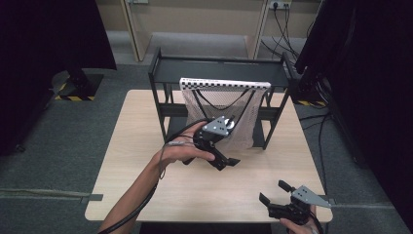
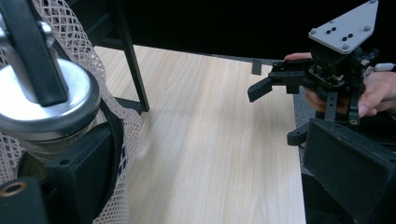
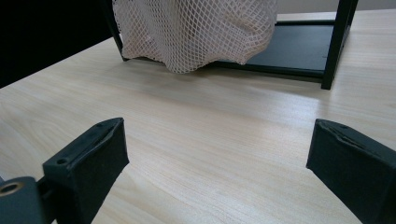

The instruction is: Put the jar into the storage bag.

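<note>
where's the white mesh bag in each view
High view: white mesh net bag hangs centre, from the black metal rack.
Left gripper view: left edge, beside the left gripper's jaw.
Right gripper view: top centre, above the table.
Shared landmark: the rack's black upright leg.

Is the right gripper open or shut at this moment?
Open. In the right gripper view, the right gripper shows its two black jaws wide apart with bare table between them, holding nothing.

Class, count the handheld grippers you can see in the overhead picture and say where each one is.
2. The left gripper is near the table's middle, by the mesh bag; the right gripper is at the table's near right edge.
</note>
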A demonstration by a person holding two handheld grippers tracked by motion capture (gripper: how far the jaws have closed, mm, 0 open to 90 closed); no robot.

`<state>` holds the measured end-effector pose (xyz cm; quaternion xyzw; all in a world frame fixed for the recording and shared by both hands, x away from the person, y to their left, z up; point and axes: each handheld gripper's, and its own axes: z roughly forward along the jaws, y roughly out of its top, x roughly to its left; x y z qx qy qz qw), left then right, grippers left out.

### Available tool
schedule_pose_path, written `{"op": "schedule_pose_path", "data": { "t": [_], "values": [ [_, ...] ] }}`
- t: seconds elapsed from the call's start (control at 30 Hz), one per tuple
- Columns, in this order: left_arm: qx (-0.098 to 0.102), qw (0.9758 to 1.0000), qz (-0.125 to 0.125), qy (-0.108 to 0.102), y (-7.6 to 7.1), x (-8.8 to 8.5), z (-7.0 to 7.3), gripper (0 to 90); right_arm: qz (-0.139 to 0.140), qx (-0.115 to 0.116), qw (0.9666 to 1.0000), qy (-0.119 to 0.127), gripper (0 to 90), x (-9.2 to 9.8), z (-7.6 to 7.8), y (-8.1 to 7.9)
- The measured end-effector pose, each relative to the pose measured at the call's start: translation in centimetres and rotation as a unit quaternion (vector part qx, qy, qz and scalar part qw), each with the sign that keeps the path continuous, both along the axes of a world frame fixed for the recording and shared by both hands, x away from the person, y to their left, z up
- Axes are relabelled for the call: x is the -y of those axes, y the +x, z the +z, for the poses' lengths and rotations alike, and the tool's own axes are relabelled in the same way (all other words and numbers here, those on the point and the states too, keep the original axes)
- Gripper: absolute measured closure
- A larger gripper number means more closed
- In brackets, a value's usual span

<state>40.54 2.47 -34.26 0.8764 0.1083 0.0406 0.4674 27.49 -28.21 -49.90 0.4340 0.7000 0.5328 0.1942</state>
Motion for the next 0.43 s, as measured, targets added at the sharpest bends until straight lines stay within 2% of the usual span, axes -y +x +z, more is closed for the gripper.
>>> {"op": "schedule_pose_path", "data": {
  "t": [0.43],
  "values": [
    [-0.001,1.0000,-0.004,0.003,0.12,0.18,0.09,5.8,-0.002,0.002,1.0000,0.002,5.0,0.13,0.11,-0.03]
  ]
}}
